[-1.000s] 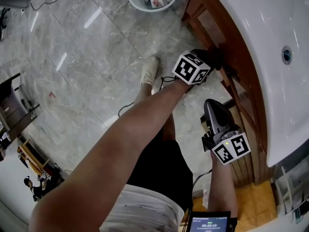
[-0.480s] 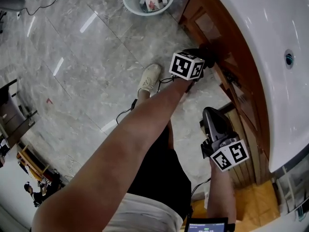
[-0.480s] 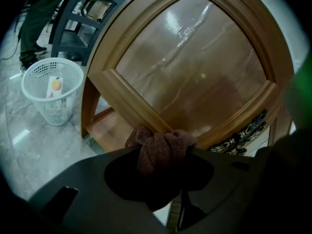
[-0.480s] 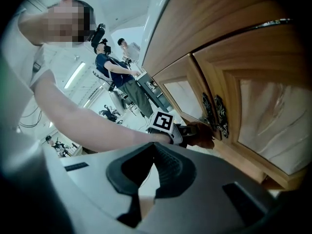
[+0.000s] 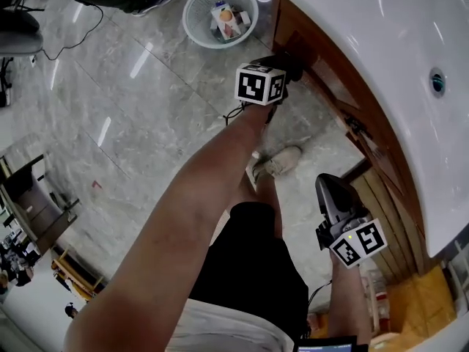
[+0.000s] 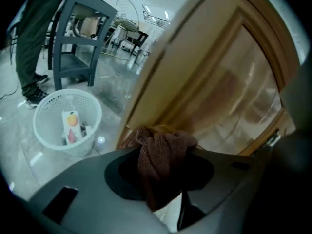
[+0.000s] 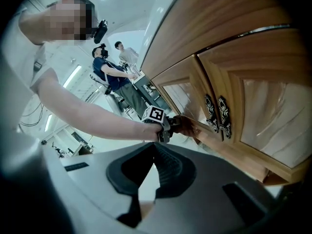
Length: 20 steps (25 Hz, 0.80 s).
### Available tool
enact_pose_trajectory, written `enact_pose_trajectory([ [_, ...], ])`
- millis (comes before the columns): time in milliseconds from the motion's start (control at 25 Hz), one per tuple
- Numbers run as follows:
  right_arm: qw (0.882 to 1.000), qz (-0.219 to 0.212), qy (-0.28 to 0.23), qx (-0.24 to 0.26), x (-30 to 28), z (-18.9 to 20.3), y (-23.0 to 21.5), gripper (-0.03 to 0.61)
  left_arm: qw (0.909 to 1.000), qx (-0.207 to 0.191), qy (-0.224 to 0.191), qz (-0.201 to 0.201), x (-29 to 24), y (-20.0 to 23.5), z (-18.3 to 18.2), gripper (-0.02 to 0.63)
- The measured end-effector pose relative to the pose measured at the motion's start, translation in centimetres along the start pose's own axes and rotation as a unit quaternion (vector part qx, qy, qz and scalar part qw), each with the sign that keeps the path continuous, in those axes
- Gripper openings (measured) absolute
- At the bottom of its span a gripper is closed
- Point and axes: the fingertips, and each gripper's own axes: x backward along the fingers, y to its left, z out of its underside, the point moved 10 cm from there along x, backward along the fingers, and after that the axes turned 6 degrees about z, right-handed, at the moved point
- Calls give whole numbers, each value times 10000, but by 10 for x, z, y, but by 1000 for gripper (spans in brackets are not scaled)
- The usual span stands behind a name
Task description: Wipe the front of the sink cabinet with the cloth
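Head view
- Left gripper (image 5: 287,64): upper middle of the frame, at the end of a stretched arm, its tip against the wooden sink cabinet (image 5: 326,63).
- Right gripper (image 5: 327,184): lower right, near the cabinet front but apart from it.
- Sink (image 5: 410,42): white, along the right edge, above the cabinet.
- Basket (image 5: 196,15): white, on the floor at the top, left of the cabinet corner.

Left gripper view
- Jaws: clamped on the brown cloth (image 6: 163,157), which is bunched between them in the lower middle.
- Cloth position: its top touches the lower edge of the cabinet door (image 6: 219,77).
- Basket (image 6: 46,130): at the left, with a carton (image 6: 71,126) inside.

Right gripper view
- Jaws: together, with nothing between them, in the lower middle.
- Cabinet (image 7: 253,96): fills the right side; two dark ornate handles (image 7: 217,115) sit side by side where two doors meet.
- Left gripper (image 7: 171,125): in the centre, pressing the cloth (image 7: 187,126) on the door just left of the handles.
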Motion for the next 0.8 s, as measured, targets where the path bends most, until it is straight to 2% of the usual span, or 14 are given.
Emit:
enact_pose_trajectory([
  [120, 10000, 51, -36, -21, -5, -3, 5, 12, 9980, 429, -359, -304, 15, 26, -18, 141],
  [200, 9999, 89, -76, -64, -8, -6, 8, 12, 9971, 483, -471, -362, 24, 34, -28, 141],
  [480, 9993, 219, -261, -117, -23, -21, 24, 12, 9988, 93, -482, 38, 59, 21, -58, 141],
  [680, 9953, 651, -630, -353, -19, -30, 32, 12, 9961, -580, -278, 597, 87, -8, -84, 141],
  [800, 9921, 840, -811, -467, -17, -36, 31, 12, 9929, -880, -134, 790, 102, -22, -91, 141],
])
